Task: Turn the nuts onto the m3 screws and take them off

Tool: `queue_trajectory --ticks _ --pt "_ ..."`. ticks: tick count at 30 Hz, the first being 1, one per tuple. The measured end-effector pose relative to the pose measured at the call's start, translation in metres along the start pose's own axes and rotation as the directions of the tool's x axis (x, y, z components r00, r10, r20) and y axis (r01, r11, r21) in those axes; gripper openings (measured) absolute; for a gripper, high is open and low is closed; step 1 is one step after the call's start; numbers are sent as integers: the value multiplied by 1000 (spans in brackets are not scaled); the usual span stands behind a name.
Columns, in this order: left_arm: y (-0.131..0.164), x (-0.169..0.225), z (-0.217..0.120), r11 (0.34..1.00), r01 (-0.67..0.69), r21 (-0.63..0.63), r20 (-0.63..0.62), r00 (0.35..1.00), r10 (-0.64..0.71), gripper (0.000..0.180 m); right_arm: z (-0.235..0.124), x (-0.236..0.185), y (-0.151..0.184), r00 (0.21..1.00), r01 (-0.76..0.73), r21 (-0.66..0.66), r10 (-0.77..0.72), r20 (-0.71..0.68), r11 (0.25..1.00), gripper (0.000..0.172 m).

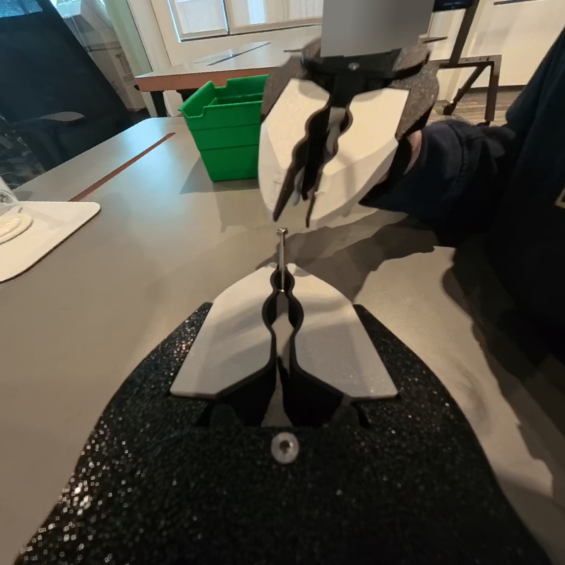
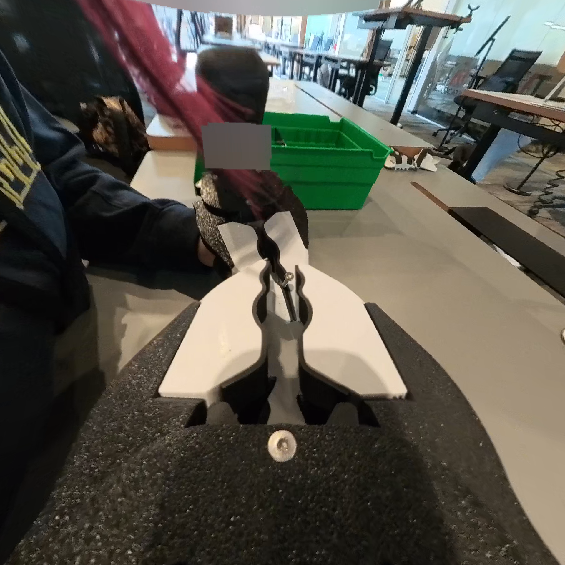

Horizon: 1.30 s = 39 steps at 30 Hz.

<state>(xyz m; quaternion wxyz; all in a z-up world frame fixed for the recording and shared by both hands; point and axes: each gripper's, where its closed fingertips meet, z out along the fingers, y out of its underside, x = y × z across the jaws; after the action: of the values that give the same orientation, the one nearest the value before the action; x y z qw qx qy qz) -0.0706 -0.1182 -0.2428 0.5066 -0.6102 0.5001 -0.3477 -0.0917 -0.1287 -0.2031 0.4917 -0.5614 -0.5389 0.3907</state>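
My left gripper (image 1: 282,272) is shut on a thin silver M3 screw (image 1: 281,260) above the grey table (image 1: 122,305). The screw sticks straight out past the fingertips. Its far end (image 1: 282,231) carries a small wider metal piece, a nut or the head; I cannot tell which. My right gripper (image 1: 292,220) faces it, tips just beyond that end, jaws a little apart. In the right wrist view the right gripper (image 2: 282,267) is open, with the screw end (image 2: 288,276) between its fingers and touching neither pad. The left gripper (image 2: 269,244) lies just behind it.
A green plastic bin (image 1: 226,134) stands on the table behind the grippers and also shows in the right wrist view (image 2: 330,171). A white mat (image 1: 46,232) lies at the left. A dark sleeve (image 1: 443,171) comes in from the right. A black pad (image 2: 504,232) lies at the right.
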Motion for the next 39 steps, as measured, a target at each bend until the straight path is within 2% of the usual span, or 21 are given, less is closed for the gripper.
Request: queue_trajectory --ticks 4,9,13,21,39 --pt "-10 4 -4 997 21 76 -40 999 -18 1 2 -4 -7 997 -57 88 53 48 994 20" --pt "-29 10 -17 958 164 237 -175 977 -124 0 1 -10 -16 987 -128 170 109 119 977 29" --pt "-36 11 -25 924 246 293 -265 949 -169 0 2 -15 -25 975 -180 218 145 167 959 40" --pt "-37 25 -24 927 262 267 -352 922 -159 0 12 -29 -36 962 -203 217 153 227 955 53" --pt "-39 22 -24 919 283 275 -362 916 -173 0 9 -31 -35 961 -194 207 143 235 959 47"
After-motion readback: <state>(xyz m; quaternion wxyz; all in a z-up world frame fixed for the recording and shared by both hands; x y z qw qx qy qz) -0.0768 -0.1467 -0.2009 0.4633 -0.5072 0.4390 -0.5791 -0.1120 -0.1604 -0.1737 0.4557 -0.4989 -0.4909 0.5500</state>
